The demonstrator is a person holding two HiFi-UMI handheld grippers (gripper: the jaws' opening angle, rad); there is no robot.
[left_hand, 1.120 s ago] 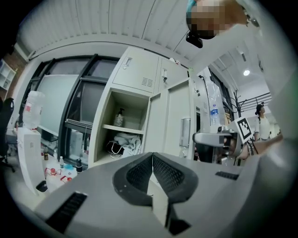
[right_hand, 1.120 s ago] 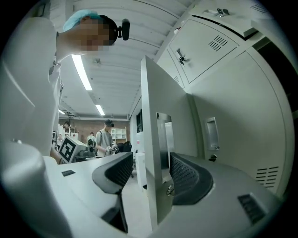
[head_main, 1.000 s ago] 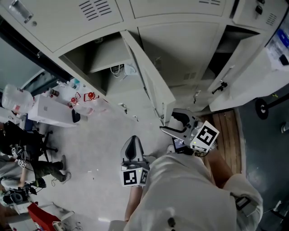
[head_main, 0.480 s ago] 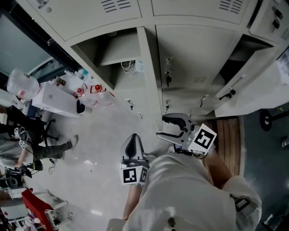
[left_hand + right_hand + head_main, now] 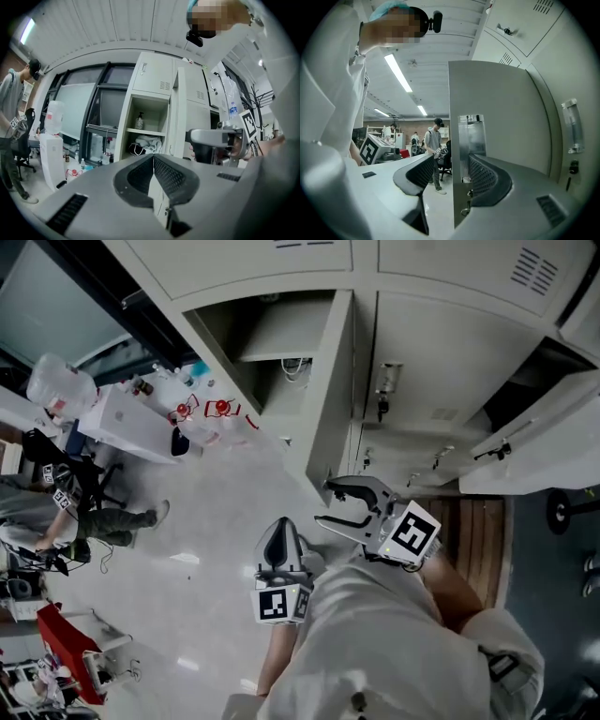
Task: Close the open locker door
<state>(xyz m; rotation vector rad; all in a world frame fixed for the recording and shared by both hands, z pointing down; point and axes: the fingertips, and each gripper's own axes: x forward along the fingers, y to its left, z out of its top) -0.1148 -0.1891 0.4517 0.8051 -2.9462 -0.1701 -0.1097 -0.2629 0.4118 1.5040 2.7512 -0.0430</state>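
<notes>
We hold the right gripper (image 5: 324,503) low beside the locker door (image 5: 330,399), which stands swung out from its compartment (image 5: 281,338) and shows edge-on from the head view. In the right gripper view the jaws are spread wide, and the door's free edge with its metal latch strip (image 5: 471,140) stands between them. The left gripper (image 5: 278,542) hangs near our body, apart from the door, its jaws pressed together on nothing. Inside the compartment, a bottle (image 5: 140,121) stands on the shelf, with bundled cloth (image 5: 147,143) below. A second door (image 5: 534,446) hangs open further right. To the left are a water jug (image 5: 59,385) and a person (image 5: 89,512).
</notes>
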